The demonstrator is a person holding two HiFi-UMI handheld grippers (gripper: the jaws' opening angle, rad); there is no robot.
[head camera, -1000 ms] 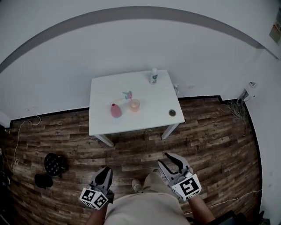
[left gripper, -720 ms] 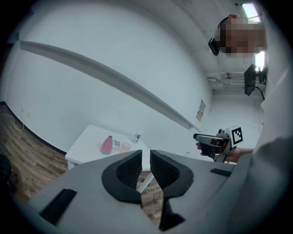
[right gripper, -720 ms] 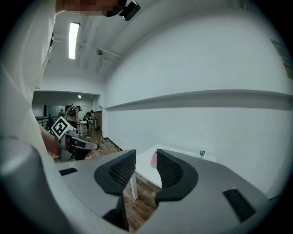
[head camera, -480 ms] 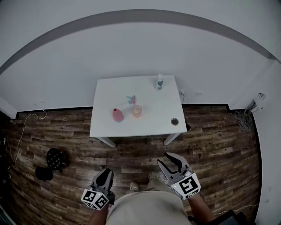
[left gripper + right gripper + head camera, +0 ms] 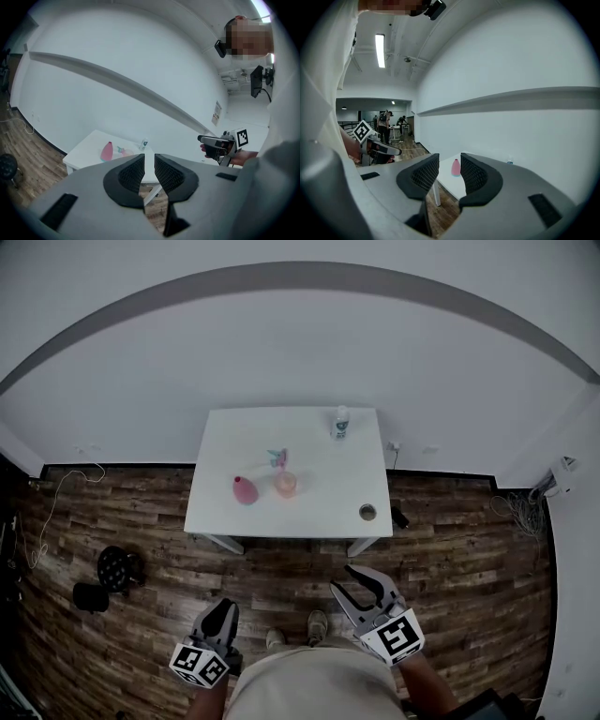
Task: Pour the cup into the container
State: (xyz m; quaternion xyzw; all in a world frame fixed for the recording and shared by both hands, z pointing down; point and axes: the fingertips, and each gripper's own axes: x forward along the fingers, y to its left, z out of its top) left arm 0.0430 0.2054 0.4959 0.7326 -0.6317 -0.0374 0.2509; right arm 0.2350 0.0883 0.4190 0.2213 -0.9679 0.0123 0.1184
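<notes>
- The left tongs [image 5: 149, 159] are held low in front of the person, well short of the counter. Their ribbed black pads stand a narrow slit apart and are opening, with nothing between them.
- The right tongs [image 5: 450, 161] are held at about the same height, also far from the counter. Their pads stand apart with a wider gap than the left pair, and they hold nothing.
- The white rectangular counter [image 5: 328, 474] stands against the pale wall, on a dark wood-plank floor [image 5: 469, 559].
- The translucent orange cup [image 5: 286, 484] stands upright near the middle of the counter.
- A pink bottle-shaped container [image 5: 244, 489] stands just to the left of the cup, close to it but apart.
- A small pink and teal object [image 5: 275, 458] lies just behind the cup; it is too small to make out what it is.
- A white bottle with a green label [image 5: 339, 422] stands upright near the back right edge.
- A small round dark-rimmed tin [image 5: 367, 512] sits near the front right corner, well apart from the cup.
- A round black object [image 5: 117, 568] lies on the floor off to the left of the counter.
</notes>
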